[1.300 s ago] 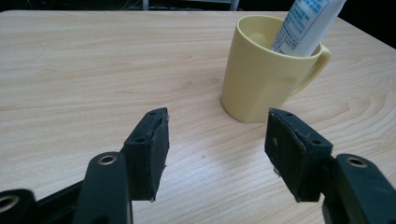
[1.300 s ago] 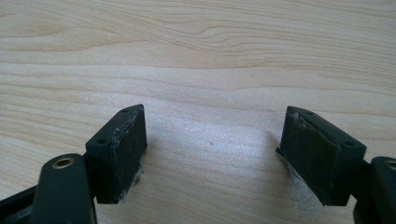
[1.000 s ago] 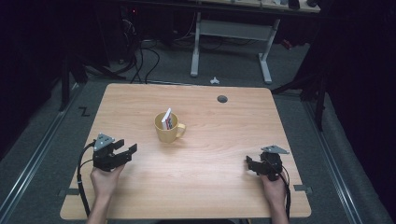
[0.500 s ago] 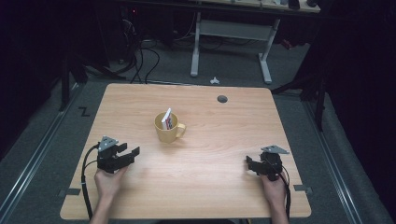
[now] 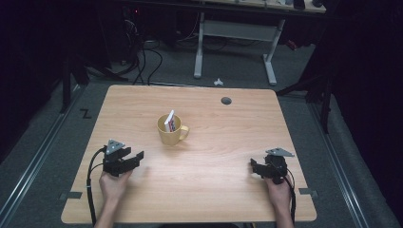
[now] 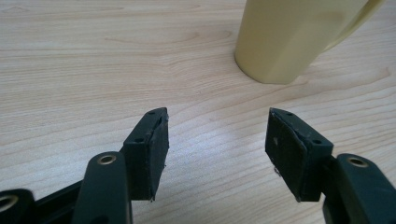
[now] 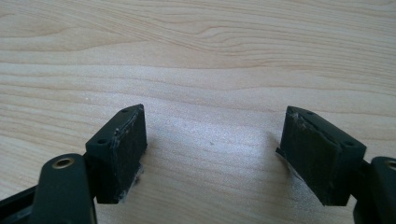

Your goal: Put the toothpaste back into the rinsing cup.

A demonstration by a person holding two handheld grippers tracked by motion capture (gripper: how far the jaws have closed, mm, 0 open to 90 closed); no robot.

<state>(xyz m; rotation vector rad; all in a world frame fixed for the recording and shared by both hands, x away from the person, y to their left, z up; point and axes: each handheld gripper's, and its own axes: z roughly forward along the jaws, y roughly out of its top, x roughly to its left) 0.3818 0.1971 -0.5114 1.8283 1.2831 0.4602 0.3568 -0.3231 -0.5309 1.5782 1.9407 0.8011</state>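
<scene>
Near yellow mug (image 5: 169, 133), left gripper (image 5: 138, 158).

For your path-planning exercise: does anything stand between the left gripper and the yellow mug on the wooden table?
Nothing visible does. The left gripper has open, empty jaws, and only bare light wooden table lies between it and the yellow ceramic mug. In the high view the mug stands apart from the gripper, holding small packets.

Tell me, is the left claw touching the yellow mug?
Apart. The left gripper view shows bare table between the open left claw and the mug; the high view agrees.
</scene>
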